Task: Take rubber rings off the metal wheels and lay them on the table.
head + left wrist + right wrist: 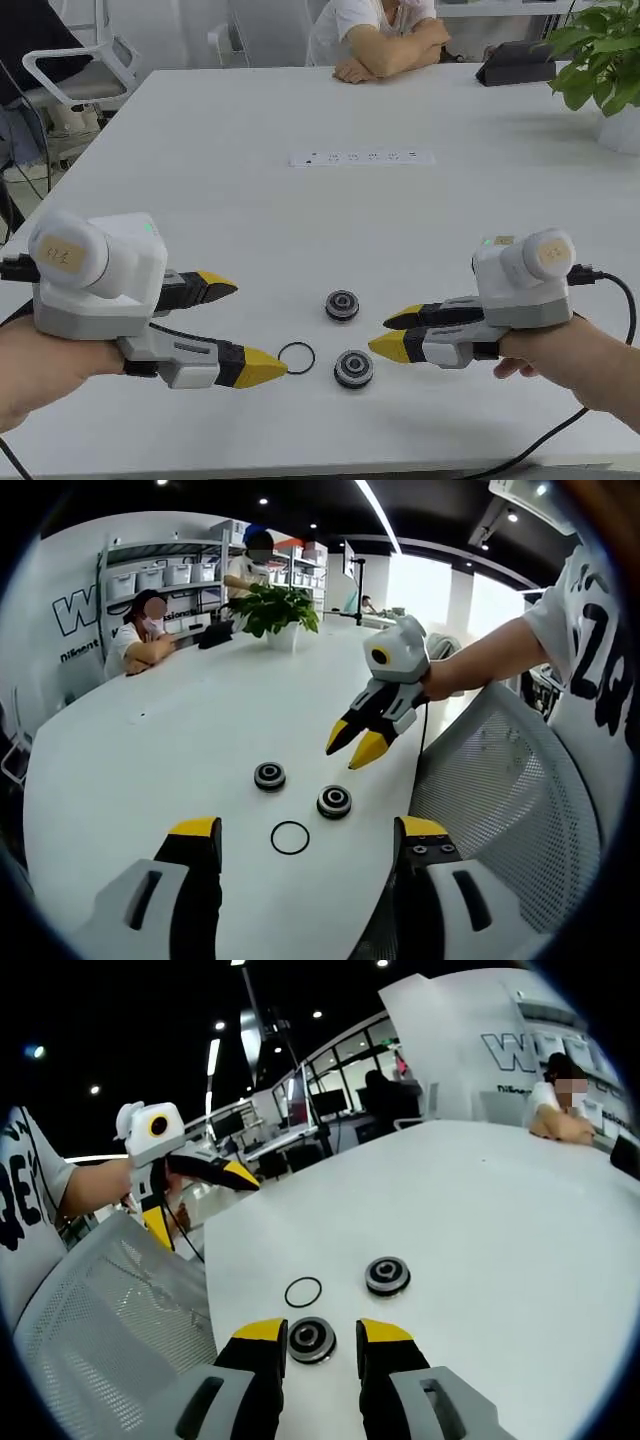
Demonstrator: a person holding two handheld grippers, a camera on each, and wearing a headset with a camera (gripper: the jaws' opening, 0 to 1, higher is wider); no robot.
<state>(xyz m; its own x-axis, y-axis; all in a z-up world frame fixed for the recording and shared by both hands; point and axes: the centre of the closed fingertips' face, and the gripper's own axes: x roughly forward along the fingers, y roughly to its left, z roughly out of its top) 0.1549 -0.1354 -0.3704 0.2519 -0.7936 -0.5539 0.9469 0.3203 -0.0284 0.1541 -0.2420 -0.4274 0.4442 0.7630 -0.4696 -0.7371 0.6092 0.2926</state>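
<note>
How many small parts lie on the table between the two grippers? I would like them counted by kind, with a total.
metal wheels: 2
loose rubber ring: 1
Total: 3

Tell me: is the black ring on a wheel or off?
Off. The ring lies flat on the table, apart from the near wheel and the far wheel.

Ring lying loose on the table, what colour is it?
The ring is black; the head view shows it best.
</note>
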